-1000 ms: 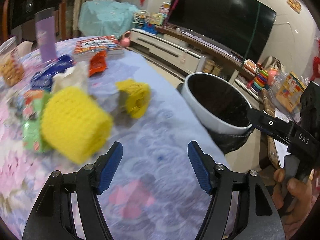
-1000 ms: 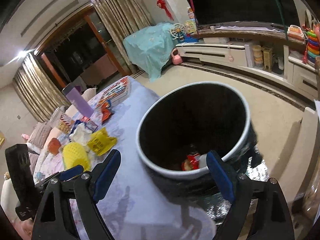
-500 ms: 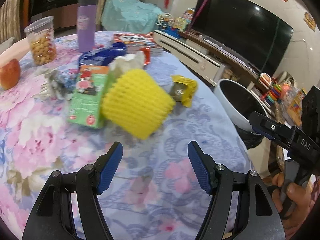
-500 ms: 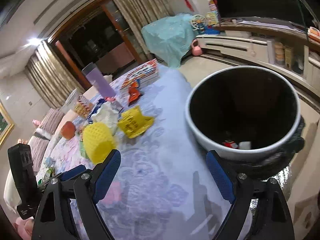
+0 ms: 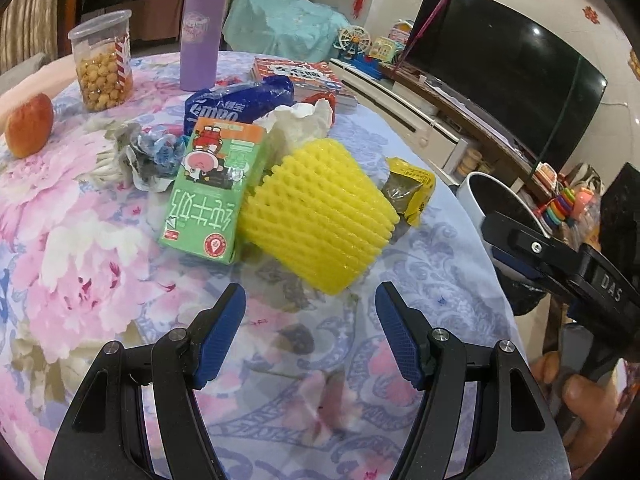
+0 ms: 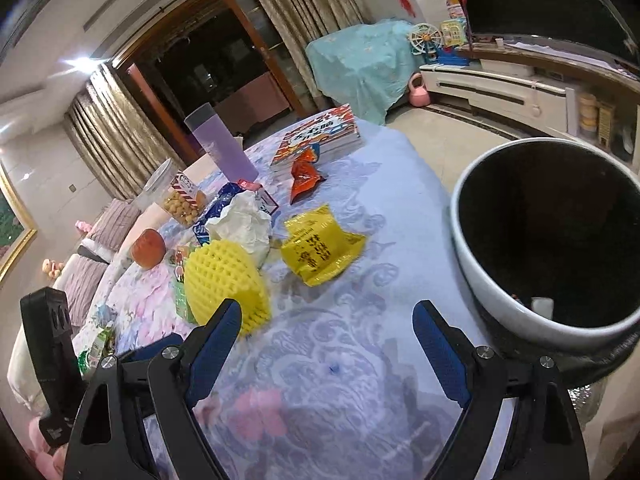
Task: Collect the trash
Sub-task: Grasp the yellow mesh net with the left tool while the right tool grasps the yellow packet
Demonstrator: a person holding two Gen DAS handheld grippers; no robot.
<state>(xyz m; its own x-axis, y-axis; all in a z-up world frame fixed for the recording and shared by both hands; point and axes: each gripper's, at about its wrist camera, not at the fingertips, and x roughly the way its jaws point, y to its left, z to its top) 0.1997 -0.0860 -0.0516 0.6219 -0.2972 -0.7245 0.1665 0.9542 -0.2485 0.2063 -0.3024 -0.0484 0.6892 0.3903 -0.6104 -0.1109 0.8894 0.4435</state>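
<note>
A yellow foam fruit net (image 5: 320,216) (image 6: 224,280) lies on the floral tablecloth (image 5: 80,240), just beyond my open, empty left gripper (image 5: 310,320). Beside it are a green milk carton (image 5: 212,188), a yellow wrapper (image 5: 412,192) (image 6: 320,248), crumpled white paper (image 5: 300,120) (image 6: 244,224), a blue bag (image 5: 240,100) and an orange snack packet (image 6: 304,174). My right gripper (image 6: 326,340) hangs open over the cloth, with nothing between its jaws. The white trash bin (image 6: 500,280) (image 5: 472,188) stands off the table's right edge, with scraps at its bottom.
An apple (image 5: 28,124), a clear jar of snacks (image 5: 102,60), a purple bottle (image 5: 200,32) and a boxed book (image 5: 304,76) stand further back on the table. A TV (image 5: 508,88) and a low cabinet are behind. A hand (image 5: 588,400) holds the right gripper.
Both views have swung left from the bin toward the trash pile. The foam net and milk carton now sit in front of the left gripper, and the bin has slid to the right edge.
</note>
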